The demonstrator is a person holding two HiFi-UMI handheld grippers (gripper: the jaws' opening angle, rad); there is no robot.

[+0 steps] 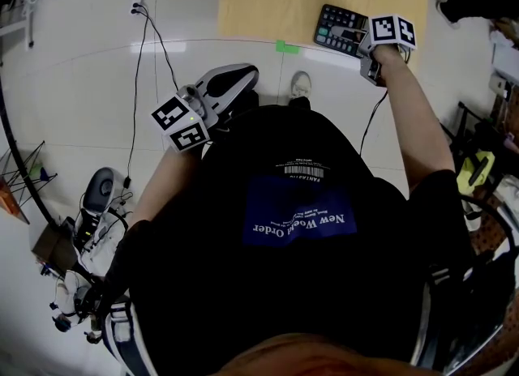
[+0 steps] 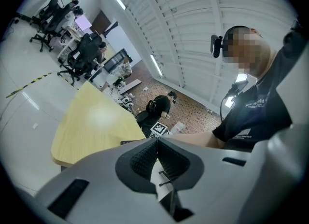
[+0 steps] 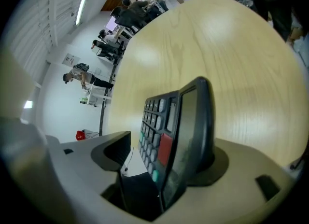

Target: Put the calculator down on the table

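Calculator [image 1: 341, 29] is seen over the near right part of the bench [image 1: 268, 2], close to the near edge, w/ its right end btwn the jaws of the right tool [image 1: 366, 44]. In the right gripper view the jaws are set wide. The calculator's back is leant on one jaw and the other jaw is clear of the keys, w/ an open gap, so nothing is clamped. Whether the body is laid fully flat on the wood cannot be told; it is judged to be down or v. nearly so. The left tool [image 2: 157, 143] is held level, away from the bench, jaws closed tip to tip w/ nothing btwn them. Risks from here, as judged: if the right tool is drawn back while the calculator's back is dragged by that jaw, the calculator could be pulled toward the near edge & tipped off, since little bench is left on that side. If one end is raised, it could be dropped w/ a knock or slid askew once support is lost. A slow, straight withdrawal along the jaws is called for, w/ both jaws cleared first.
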